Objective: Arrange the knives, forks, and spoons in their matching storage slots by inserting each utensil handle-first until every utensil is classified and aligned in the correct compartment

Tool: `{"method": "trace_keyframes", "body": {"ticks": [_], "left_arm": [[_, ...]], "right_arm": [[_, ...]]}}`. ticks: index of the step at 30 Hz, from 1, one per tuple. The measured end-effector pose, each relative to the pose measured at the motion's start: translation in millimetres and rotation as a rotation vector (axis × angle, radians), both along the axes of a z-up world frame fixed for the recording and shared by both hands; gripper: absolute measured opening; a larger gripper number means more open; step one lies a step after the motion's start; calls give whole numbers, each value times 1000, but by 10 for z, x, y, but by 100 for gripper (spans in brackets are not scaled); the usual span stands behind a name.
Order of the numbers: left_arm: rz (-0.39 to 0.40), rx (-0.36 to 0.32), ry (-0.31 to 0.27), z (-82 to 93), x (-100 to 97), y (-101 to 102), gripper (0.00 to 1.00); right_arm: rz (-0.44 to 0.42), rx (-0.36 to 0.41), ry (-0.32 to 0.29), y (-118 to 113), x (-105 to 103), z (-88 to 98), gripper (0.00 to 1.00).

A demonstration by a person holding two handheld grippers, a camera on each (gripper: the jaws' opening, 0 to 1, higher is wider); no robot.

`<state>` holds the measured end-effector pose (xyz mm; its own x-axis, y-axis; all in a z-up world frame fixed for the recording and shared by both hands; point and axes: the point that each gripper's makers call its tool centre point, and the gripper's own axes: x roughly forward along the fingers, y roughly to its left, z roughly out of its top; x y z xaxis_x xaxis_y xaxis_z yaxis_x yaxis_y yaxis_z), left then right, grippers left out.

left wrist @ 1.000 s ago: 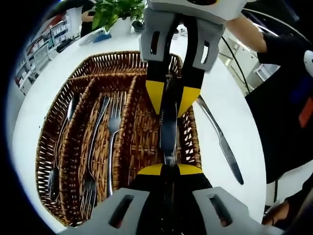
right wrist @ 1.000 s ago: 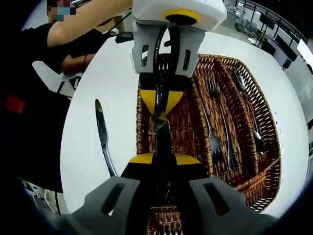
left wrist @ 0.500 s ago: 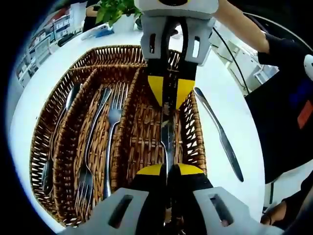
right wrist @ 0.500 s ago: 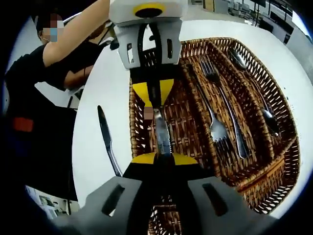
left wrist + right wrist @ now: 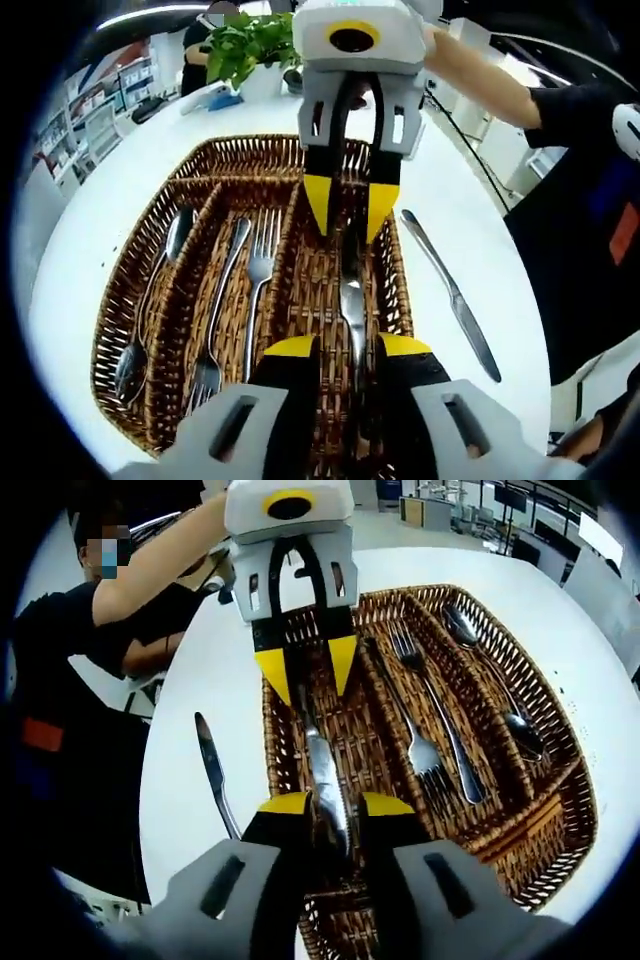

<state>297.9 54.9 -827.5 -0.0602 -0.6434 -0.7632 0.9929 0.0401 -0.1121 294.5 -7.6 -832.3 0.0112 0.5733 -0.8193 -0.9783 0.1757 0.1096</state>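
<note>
The left gripper [image 5: 345,345], a grey tool with yellow-tipped black jaws, is seen with its jaws spread apart over the brown woven wicker cutlery tray [image 5: 120,300]. The right gripper [image 5: 325,802], of the same build, is likewise spread. Each faces the other across the tray, the right gripper [image 5: 350,205] appearing at the far side in the left gripper view and the left gripper [image 5: 305,670] at the far side in the right gripper view. Nothing is gripped by either.

A silver table knife with a serrated blade [image 5: 352,305] is observed lying lengthwise in the tray's rightmost compartment as seen in the left gripper view, between the two pairs of open jaws. The same knife [image 5: 325,770] is recorded in the right gripper view. Whether any jaw tip touches it cannot be judged.

In the middle compartment two silver forks [image 5: 250,300] are laid side by side. In the leftmost compartment a silver spoon [image 5: 150,310] is laid; a second spoon may lie with it, though the view is too poor to confirm.

A second silver table knife [image 5: 450,295] rests on the white round table [image 5: 70,260], outside the tray, just beside its right wall.

A person in dark clothing [image 5: 580,200] stands at the right. A green leafy plant [image 5: 245,45] stands at the table's far edge.
</note>
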Motion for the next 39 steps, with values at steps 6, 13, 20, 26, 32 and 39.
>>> {"method": "trace_keyframes", "body": {"ticks": [6,13,20,26,32,39], "left_arm": [[44,-7,-74,134,28,-37,30],[128,-115,-153,376,104,-123,39],[275,-217,-182,570,100,-108,53],[414,-311,-248,695,103,-4,67],[524,-370,-317,753,-43,169,81],[646,-406,-356,749,-290,357,86]], "right_arm": [[-32,44,-51,20,22,85,26],[-105,103,-117,3,60,176,38],[-186,182,-185,-35,69,305,48],[-271,239,-253,-118,74,420,62],[-389,303,-306,-322,14,562,71],[-465,334,-381,-548,-113,690,82]]}}
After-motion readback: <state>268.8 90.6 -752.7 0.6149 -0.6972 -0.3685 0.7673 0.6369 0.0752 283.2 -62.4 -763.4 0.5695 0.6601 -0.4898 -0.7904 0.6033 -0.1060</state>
